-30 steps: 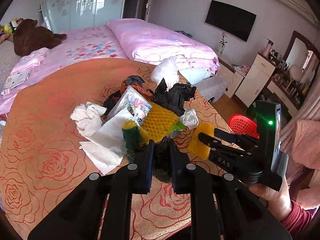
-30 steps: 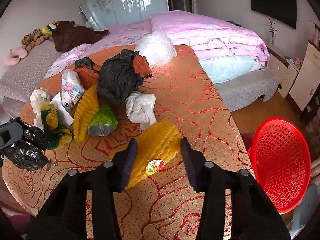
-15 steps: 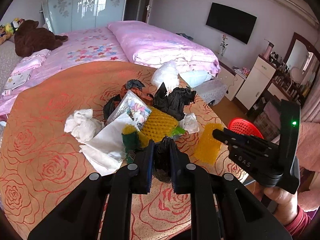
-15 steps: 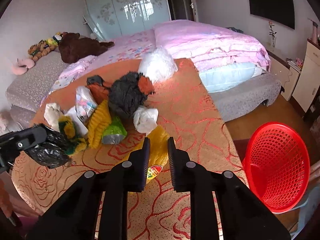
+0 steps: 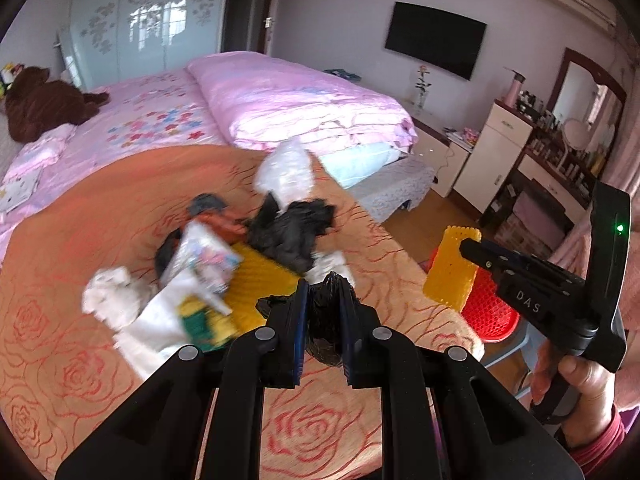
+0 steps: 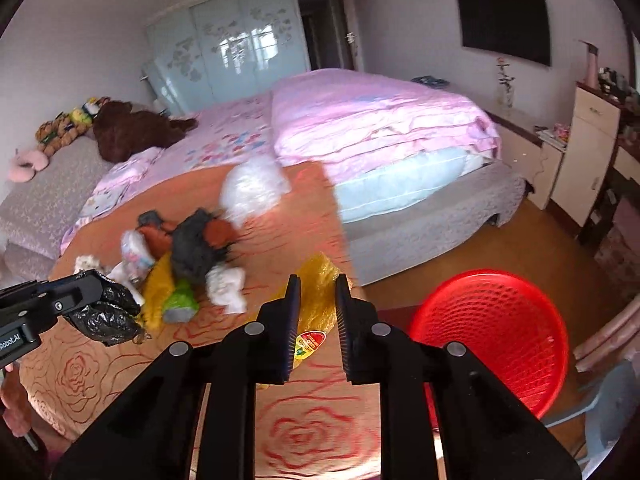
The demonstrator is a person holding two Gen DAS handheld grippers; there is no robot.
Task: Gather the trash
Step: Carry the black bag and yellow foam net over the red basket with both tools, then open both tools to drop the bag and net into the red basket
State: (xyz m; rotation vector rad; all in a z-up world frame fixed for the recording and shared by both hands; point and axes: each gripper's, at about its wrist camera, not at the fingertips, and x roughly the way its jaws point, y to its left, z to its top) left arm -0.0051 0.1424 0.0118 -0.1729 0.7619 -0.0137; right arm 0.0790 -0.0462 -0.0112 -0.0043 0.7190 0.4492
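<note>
My left gripper (image 5: 323,286) is shut on a crumpled black plastic bag (image 5: 326,320), held above the orange rose-patterned cloth (image 5: 80,360); the bag also shows in the right wrist view (image 6: 106,314). My right gripper (image 6: 316,280) is shut on a yellow foam net sleeve (image 6: 316,304) with a red and yellow sticker, lifted off the cloth; it shows in the left wrist view (image 5: 452,268) too. A red mesh basket (image 6: 492,336) stands on the floor to the right of the cloth.
A pile of trash lies mid-cloth: black bag (image 5: 290,232), white tissue (image 5: 112,300), printed wrapper (image 5: 204,260), yellow netting (image 5: 260,280), clear plastic bag (image 5: 286,172), green wrapper (image 6: 182,302). A pink bed (image 5: 300,100) is behind; cabinets (image 5: 496,152) stand right.
My right gripper closed on the yellow foam sleeve and lifted it up and toward the red basket. My left gripper rose with the black bag still in it.
</note>
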